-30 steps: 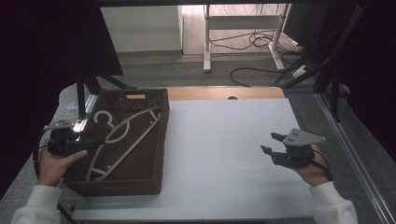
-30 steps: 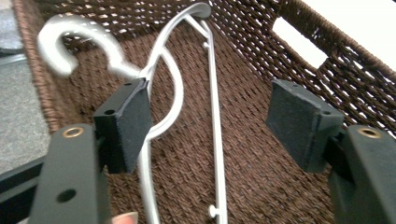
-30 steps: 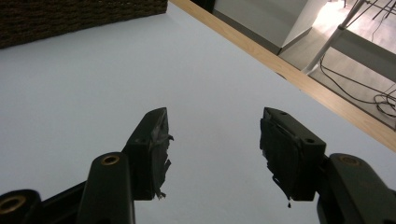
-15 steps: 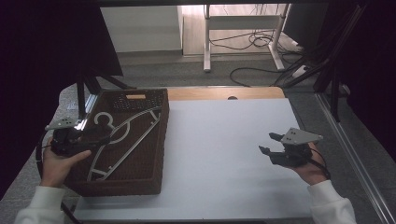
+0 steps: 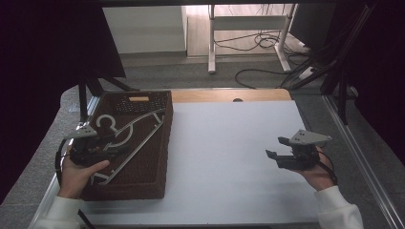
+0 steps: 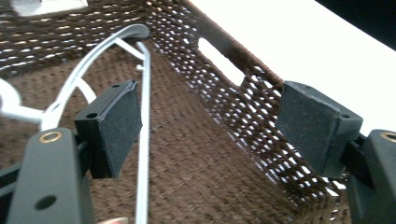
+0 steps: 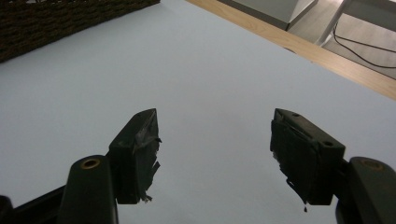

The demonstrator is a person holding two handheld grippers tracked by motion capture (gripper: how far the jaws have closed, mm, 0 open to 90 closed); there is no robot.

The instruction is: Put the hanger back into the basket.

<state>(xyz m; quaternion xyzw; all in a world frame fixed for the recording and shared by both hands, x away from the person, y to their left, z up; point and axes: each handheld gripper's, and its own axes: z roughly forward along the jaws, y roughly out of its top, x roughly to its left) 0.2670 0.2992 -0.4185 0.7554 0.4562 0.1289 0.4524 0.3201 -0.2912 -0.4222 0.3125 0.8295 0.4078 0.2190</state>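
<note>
Since before, we saw the left hand-held gripper point(image 6: 205, 126) drop lower into the brown woven basket point(image 5: 153, 157), jaws wide beside the white hanger point(image 6: 142, 140). Right hand-held gripper point(image 7: 215, 149) stayed wide over the white table point(image 5: 229, 143); cables on floor behind.

rough woven basket point(image 6: 201, 154), smooth hanger point(image 6: 144, 140)

Basket point(image 5: 143, 157): dark brown open weave. Inside it, hanger point(image 5: 131, 136): white. Right of basket, table sheet point(image 5: 229, 152): plain white, tan wood strip behind. My left claw point(image 6: 210, 121) and right claw point(image 7: 215, 154): black pads.
</note>
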